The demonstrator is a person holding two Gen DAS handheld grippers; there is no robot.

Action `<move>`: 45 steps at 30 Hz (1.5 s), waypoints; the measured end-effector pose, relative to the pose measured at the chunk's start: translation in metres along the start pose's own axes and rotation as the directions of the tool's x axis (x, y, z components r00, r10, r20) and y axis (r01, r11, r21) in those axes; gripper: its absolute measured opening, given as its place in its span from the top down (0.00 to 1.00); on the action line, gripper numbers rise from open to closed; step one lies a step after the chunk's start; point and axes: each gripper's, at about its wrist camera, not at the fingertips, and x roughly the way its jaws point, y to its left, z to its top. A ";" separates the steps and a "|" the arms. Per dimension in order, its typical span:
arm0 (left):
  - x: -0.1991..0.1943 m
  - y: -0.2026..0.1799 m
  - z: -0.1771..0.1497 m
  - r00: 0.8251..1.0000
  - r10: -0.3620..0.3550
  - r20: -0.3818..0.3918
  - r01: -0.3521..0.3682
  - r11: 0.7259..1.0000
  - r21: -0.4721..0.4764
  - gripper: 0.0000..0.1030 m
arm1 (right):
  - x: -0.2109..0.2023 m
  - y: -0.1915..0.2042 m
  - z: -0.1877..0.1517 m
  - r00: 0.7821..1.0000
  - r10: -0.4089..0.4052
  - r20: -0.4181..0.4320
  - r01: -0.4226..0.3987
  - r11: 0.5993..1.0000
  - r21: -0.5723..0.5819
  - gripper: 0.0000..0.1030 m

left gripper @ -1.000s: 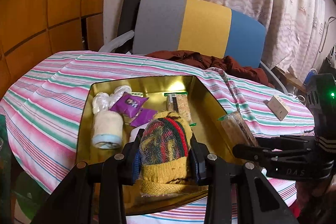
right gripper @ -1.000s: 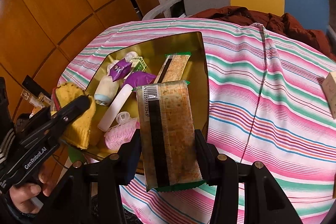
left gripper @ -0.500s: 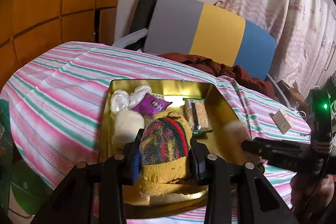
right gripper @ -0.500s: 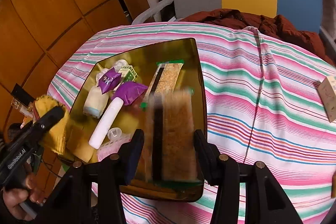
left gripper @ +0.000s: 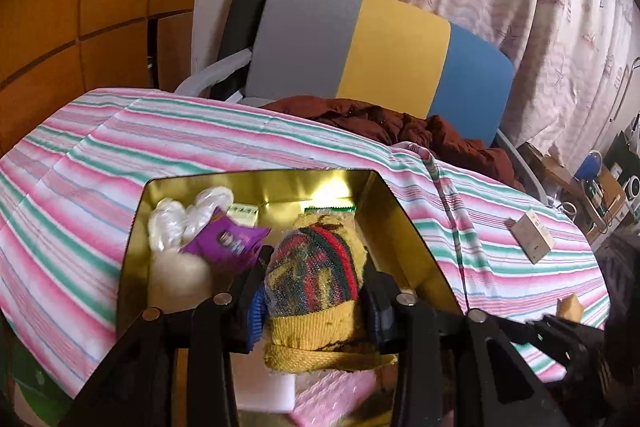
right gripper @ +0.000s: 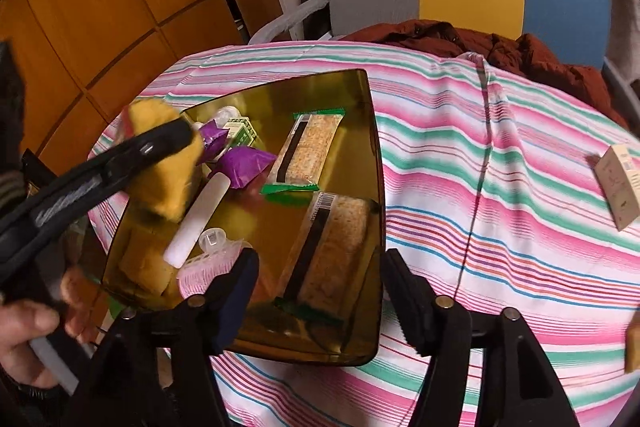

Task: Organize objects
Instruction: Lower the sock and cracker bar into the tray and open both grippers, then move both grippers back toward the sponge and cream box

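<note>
Home: patterned curtain [left gripper: 540, 7], striped tablecloth [left gripper: 100, 155], chair [left gripper: 380, 47].

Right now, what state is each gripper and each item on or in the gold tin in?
left gripper: shut on the knitted sock, held above the tin
knitted sock: gripped, not yet set down
right gripper: open, nothing in it
near cracker pack: lying flat in the tin, released
far cracker pack: lying flat in the tin
gold tin: open, no lid on it
small carton: on the cloth, outside the tin
</note>
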 end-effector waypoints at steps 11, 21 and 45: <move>0.007 -0.011 0.000 0.999 0.041 -0.008 -0.040 0.999 0.026 0.44 | -0.002 0.000 -0.003 1.000 -0.017 0.007 0.017 1.000 -0.003 0.26; -0.022 -0.010 -0.016 0.996 0.079 0.041 -0.081 0.996 0.037 0.44 | -0.017 0.009 -0.004 0.996 -0.057 0.069 0.058 0.998 -0.013 0.14; -0.049 -0.039 -0.041 0.997 0.048 0.060 -0.057 0.986 0.154 0.44 | -0.048 -0.028 -0.012 0.975 -0.196 0.108 0.192 0.980 0.052 0.04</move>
